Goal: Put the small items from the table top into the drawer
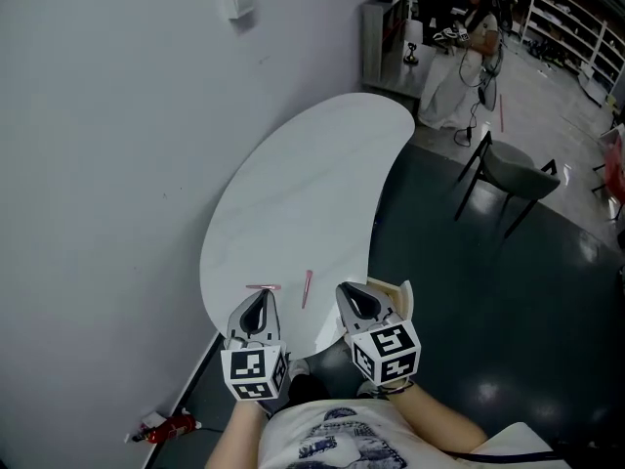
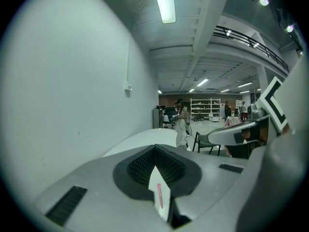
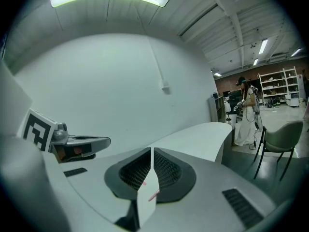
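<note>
Nearest the camera, a printed white shirt (image 1: pixel 332 443) and forearms. Just ahead, side by side over the near end of the white table (image 1: pixel 293 184): the left gripper (image 1: pixel 261 294) and the right gripper (image 1: pixel 345 289). Jaws of both closed tip to tip with nothing gripped, as seen in the left gripper view (image 2: pixel 155 147) and the right gripper view (image 3: pixel 151 149). Lying on the table between and just past the tips, the two small items: a left pink stick (image 1: pixel 263 287) set crosswise at the left gripper's tip – contact not clear – and a right pink stick (image 1: pixel 307 288) pointing away. Partly hidden beside the right gripper, a pale open drawer (image 1: pixel 403 292). Farther off on the dark floor, a grey chair (image 1: pixel 513 169); beyond it, a person in white (image 1: pixel 469 57).
</note>
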Tool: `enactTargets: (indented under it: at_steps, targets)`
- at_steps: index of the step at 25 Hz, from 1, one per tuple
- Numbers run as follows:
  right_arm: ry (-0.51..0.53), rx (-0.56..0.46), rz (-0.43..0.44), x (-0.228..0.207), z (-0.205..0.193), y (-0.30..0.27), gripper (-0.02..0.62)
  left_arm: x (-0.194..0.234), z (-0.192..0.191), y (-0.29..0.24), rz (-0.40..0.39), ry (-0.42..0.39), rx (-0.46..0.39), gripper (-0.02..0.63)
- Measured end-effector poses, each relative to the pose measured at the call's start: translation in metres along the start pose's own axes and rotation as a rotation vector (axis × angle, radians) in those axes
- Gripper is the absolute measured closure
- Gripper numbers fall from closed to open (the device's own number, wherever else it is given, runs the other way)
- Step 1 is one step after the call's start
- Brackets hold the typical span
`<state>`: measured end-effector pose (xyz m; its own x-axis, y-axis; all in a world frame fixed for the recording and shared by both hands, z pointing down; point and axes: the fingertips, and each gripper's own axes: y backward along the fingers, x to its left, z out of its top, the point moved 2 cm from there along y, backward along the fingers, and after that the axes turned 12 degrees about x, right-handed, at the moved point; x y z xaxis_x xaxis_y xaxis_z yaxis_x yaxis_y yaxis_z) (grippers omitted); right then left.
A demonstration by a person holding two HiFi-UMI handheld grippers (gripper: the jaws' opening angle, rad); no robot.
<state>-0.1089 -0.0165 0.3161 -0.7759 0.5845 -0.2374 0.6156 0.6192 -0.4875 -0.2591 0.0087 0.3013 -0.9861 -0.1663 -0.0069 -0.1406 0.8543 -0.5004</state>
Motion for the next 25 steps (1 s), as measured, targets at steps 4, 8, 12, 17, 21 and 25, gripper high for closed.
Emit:
enactTargets:
  at_steps: [4,8,12,17,21,25]
  targets:
    - [0.023,0.032,0.039,0.027,0.006,-0.033,0.560,0.041,-0.001,-0.006,-0.008,0.029,0.007,0.586]
    - [0.063,0.084,0.088,0.054,0.003,-0.068,0.560,0.075,-0.007,-0.014,-0.023,0.035,0.014,0.586]
    - [0.073,0.115,0.097,0.072,0.003,-0.097,0.560,0.106,-0.015,-0.023,-0.041,0.052,0.031,0.587]
    - [0.069,0.151,0.063,0.085,-0.002,-0.132,0.560,0.140,-0.032,-0.042,-0.076,0.054,0.063,0.587]
    - [0.050,0.157,0.076,0.094,-0.015,-0.161,0.558,0.160,-0.050,-0.056,-0.112,0.060,0.098,0.587]
    - [0.055,0.181,0.078,0.093,-0.029,-0.189,0.558,0.177,-0.067,-0.073,-0.142,0.067,0.131,0.586]
